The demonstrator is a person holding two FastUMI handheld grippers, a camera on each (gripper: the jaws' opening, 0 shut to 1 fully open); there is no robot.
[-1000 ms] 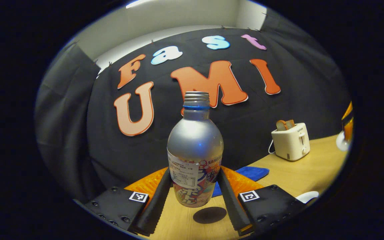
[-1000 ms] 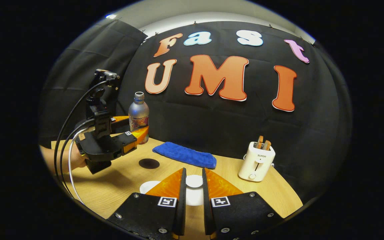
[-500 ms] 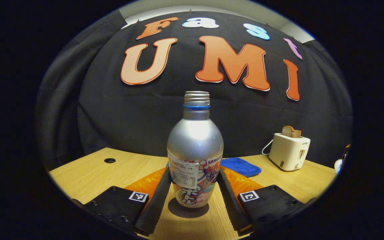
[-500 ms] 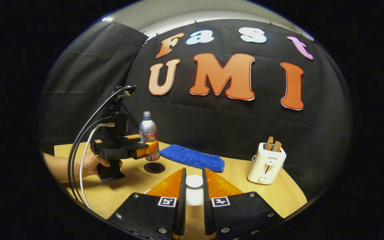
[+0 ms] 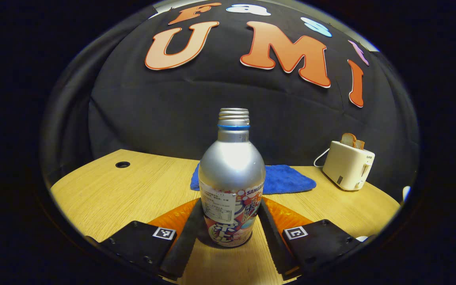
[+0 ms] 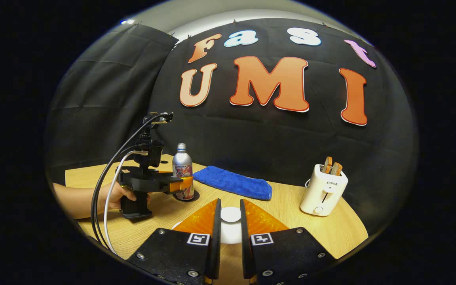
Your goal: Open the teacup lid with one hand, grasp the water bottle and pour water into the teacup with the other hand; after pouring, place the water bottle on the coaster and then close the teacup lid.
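The left gripper view sits low, close behind the water bottle (image 5: 232, 178) at centre, facing the booth wall. The right gripper view looks from farther back over the table (image 6: 283, 206). Both share the bottle (image 6: 183, 171), the blue cloth (image 5: 287, 180) (image 6: 234, 183) and the toaster (image 5: 348, 165) (image 6: 323, 190) at 3 o'clock.

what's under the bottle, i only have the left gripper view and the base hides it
Observer: In the right gripper view a dark round coaster lies right under the water bottle, its edge peeking out beside the base.
Operator: where's the lid
Observer: The white teacup lid is pinched between the right gripper's fingers, low over the table's near side.
Operator: cables ok on my side
Observer: They loop from the top of the left gripper down past the hand on its handle, away from the bottle.
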